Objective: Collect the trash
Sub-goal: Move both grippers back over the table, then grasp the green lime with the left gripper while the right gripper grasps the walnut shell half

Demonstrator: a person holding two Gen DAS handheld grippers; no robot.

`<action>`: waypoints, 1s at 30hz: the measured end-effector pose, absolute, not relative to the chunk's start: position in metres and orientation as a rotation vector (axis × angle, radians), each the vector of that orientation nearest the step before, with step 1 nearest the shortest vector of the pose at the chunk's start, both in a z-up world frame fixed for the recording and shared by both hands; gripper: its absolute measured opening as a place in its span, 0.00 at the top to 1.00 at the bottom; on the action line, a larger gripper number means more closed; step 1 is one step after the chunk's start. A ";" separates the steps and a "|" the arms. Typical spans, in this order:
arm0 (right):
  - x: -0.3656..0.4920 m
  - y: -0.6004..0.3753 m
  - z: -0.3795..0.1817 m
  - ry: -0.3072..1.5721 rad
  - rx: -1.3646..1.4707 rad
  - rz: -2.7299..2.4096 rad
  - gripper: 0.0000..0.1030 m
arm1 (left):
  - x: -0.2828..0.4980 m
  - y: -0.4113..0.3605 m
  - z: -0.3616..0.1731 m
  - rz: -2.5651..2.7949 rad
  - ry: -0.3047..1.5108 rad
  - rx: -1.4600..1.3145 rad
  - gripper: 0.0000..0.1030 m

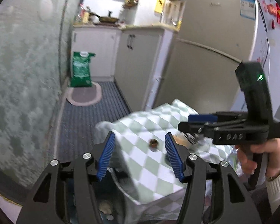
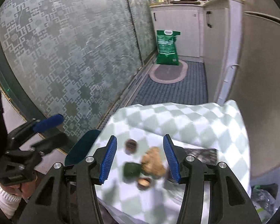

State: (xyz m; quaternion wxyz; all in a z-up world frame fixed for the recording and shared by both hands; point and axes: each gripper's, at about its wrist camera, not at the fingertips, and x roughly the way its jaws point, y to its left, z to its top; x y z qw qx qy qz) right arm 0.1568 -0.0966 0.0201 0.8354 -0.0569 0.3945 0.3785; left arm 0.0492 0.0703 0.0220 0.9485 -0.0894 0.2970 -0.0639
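Both your grippers, left gripper (image 1: 140,155) and right gripper (image 2: 140,158), hang part-open and empty over the checked tablecloth (image 2: 205,119); trash lies there: bottle cap (image 1: 153,143), green scrap (image 2: 131,169), brown scrap (image 2: 154,161), blurred.

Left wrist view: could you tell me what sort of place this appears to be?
Most likely a small home kitchen: a fridge stands beside white cabinets, with a frying pan on the far counter and a checked tablecloth up close.
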 end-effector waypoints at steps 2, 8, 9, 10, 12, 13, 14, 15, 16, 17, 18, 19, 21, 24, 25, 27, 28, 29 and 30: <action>0.157 -0.107 0.018 0.838 -0.119 0.795 0.49 | 0.058 0.060 0.014 -0.156 0.644 -0.183 0.43; 0.151 -0.131 0.020 0.828 -0.135 0.793 0.49 | 0.080 0.028 -0.011 -0.204 0.733 -0.150 0.46; 0.150 -0.135 0.021 0.825 -0.136 0.796 0.49 | 0.083 0.024 -0.015 -0.207 0.744 -0.142 0.46; 0.148 -0.139 0.021 0.821 -0.137 0.799 0.49 | 0.085 0.021 -0.018 -0.209 0.752 -0.140 0.48; 0.146 -0.144 0.022 0.816 -0.141 0.802 0.49 | 0.090 0.016 -0.023 -0.213 0.766 -0.141 0.50; 0.145 -0.146 0.022 0.815 -0.144 0.805 0.49 | 0.094 0.014 -0.026 -0.215 0.774 -0.143 0.51; 0.144 -0.149 0.021 0.814 -0.146 0.804 0.49 | 0.097 0.011 -0.028 -0.215 0.780 -0.144 0.54; 0.143 -0.150 0.020 0.816 -0.149 0.805 0.49 | 0.099 0.010 -0.030 -0.218 0.786 -0.146 0.55; 0.143 -0.151 0.020 0.817 -0.151 0.807 0.49 | 0.101 0.009 -0.031 -0.223 0.792 -0.148 0.56; 0.142 -0.152 0.019 0.818 -0.156 0.811 0.49 | 0.103 0.007 -0.033 -0.224 0.798 -0.150 0.58; 0.141 -0.152 0.018 0.819 -0.162 0.812 0.49 | 0.105 0.005 -0.035 -0.226 0.808 -0.150 0.60; 0.140 -0.153 0.017 0.820 -0.167 0.814 0.49 | 0.107 0.004 -0.036 -0.225 0.814 -0.149 0.65; 0.137 -0.153 0.013 0.829 -0.173 0.829 0.49 | 0.111 0.000 -0.040 -0.220 0.829 -0.142 0.70; 0.131 -0.151 0.007 0.846 -0.197 0.856 0.49 | 0.113 -0.001 -0.040 -0.205 0.826 -0.131 0.71; 0.128 -0.149 0.005 0.851 -0.204 0.870 0.49 | 0.113 0.000 -0.040 -0.203 0.827 -0.134 0.71; 0.123 -0.145 0.001 0.856 -0.227 0.884 0.50 | 0.112 0.000 -0.039 -0.196 0.826 -0.141 0.71; 0.120 -0.142 -0.001 0.857 -0.242 0.888 0.50 | 0.113 0.003 -0.038 -0.197 0.825 -0.154 0.71; 0.119 -0.139 -0.003 0.858 -0.252 0.892 0.51 | 0.112 0.004 -0.036 -0.196 0.823 -0.162 0.71; 0.117 -0.137 -0.004 0.861 -0.259 0.896 0.53 | 0.111 0.006 -0.035 -0.195 0.820 -0.173 0.71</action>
